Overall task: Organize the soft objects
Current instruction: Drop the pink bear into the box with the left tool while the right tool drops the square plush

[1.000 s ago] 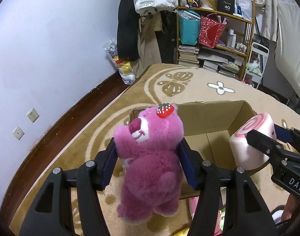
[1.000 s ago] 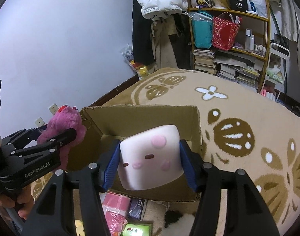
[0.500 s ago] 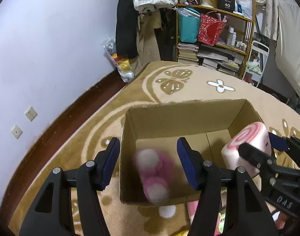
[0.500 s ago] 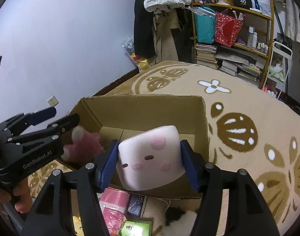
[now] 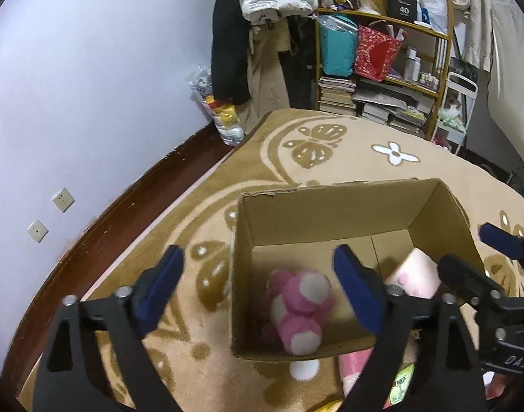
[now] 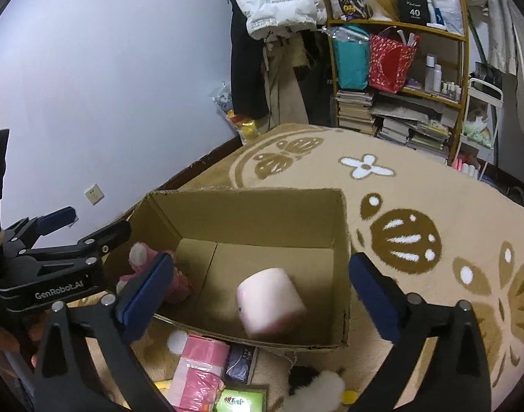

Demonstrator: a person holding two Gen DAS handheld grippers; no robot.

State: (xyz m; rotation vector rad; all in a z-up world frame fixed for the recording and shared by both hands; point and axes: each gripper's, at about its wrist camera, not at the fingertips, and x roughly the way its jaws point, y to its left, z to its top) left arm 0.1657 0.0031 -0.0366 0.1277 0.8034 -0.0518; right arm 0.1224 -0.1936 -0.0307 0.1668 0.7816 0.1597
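Note:
An open cardboard box (image 5: 327, 206) (image 6: 248, 206) sits on the patterned rug. Inside it on the left lies the pink plush bear (image 5: 298, 312) (image 6: 141, 264), feet up. The pale pink roll-shaped plush (image 6: 270, 304) (image 5: 416, 276) is on the box's right side, blurred. My left gripper (image 5: 258, 285) is open above the box's near left corner with nothing between its fingers. My right gripper (image 6: 262, 290) is open over the box's near edge, and the roll plush shows between its spread fingers without touching them. Each gripper appears in the other's view: the left gripper (image 6: 59, 240), the right gripper (image 5: 488, 261).
Pink packets (image 6: 200, 367), a green packet (image 6: 241, 400) and a black-and-white plush (image 6: 316, 384) lie on the rug in front of the box. A crowded shelf (image 5: 382, 68) with books and bags stands at the back. The white wall (image 5: 73, 103) runs along the left.
Both grippers opened. The pink bear dropped from the left gripper into the box, then the roll plush fell from the right gripper into the box.

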